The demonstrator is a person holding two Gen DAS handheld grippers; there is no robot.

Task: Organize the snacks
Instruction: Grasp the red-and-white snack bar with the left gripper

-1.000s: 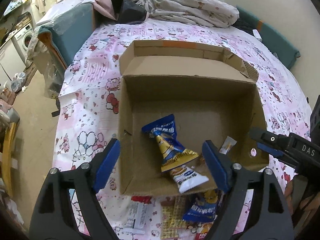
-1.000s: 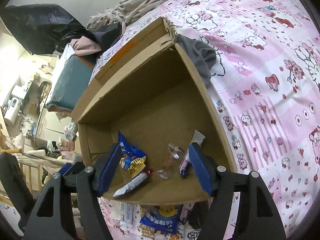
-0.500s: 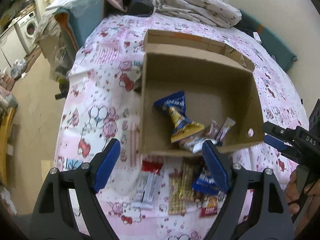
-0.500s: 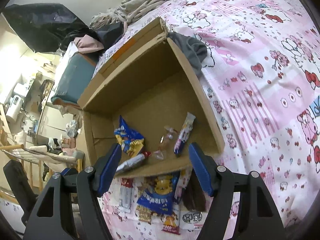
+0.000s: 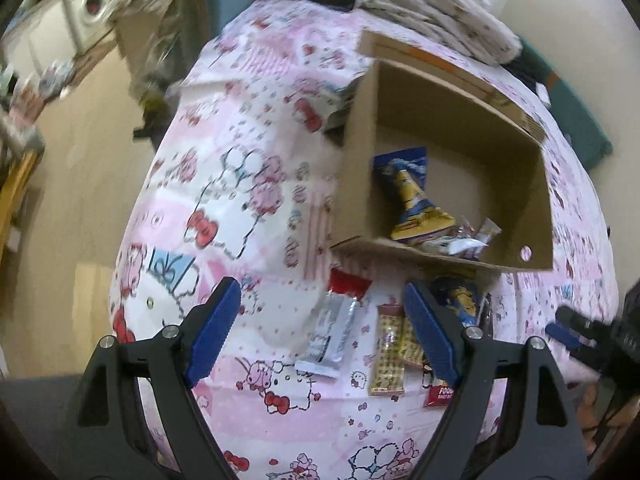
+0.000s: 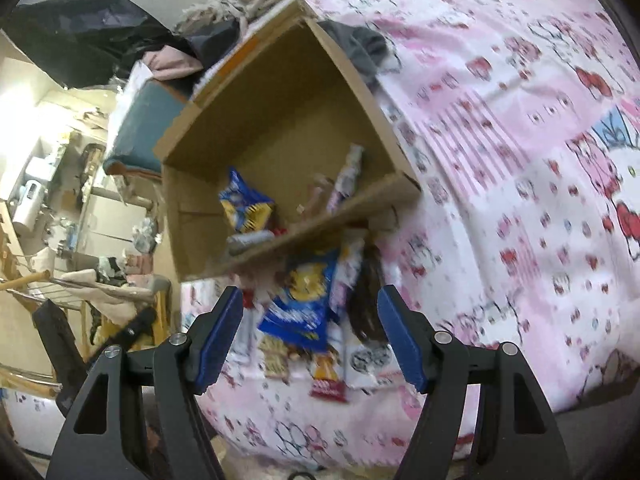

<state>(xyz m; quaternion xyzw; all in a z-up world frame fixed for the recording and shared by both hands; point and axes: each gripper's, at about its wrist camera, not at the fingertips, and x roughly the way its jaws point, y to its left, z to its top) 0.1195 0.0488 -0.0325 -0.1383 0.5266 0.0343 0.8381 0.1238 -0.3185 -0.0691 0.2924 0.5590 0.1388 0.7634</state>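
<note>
Left gripper [image 5: 322,330]: jaws spread wide, nothing between the pads, held above the bed sheet [image 5: 224,208]. Right gripper [image 6: 310,334]: jaws likewise wide and empty, held over the near edge of the bed.

Step in hand, as judged: between picks. Some snacks already lie in the cardboard box [image 5: 536,200]; several remain loose on the sheet, so the task looks partly done.

Loose items, left wrist view: a silver wrapper with red end [image 5: 334,330] lies between the left gripper's pads and a little beyond them. A yellow patterned bar [image 5: 387,354] lies just beside the right-hand pad. Right wrist view: a blue and yellow snack bag [image 6: 302,304] lies between the right gripper's pads, just ahead of them, its far end near the box's front wall. More small packets surround it; that view is blurred, so their types cannot be told.

Inside the box: a blue and yellow cone-shaped bag [image 5: 412,196] and a few small wrappers against the front wall.

Next move, as judged: lower one gripper over a loose packet, close on it across its narrow side, lift it clear of the front wall and release inside. The flat wrappers lie flush on soft fabric; the pads may pinch sheet along with foil.
</note>
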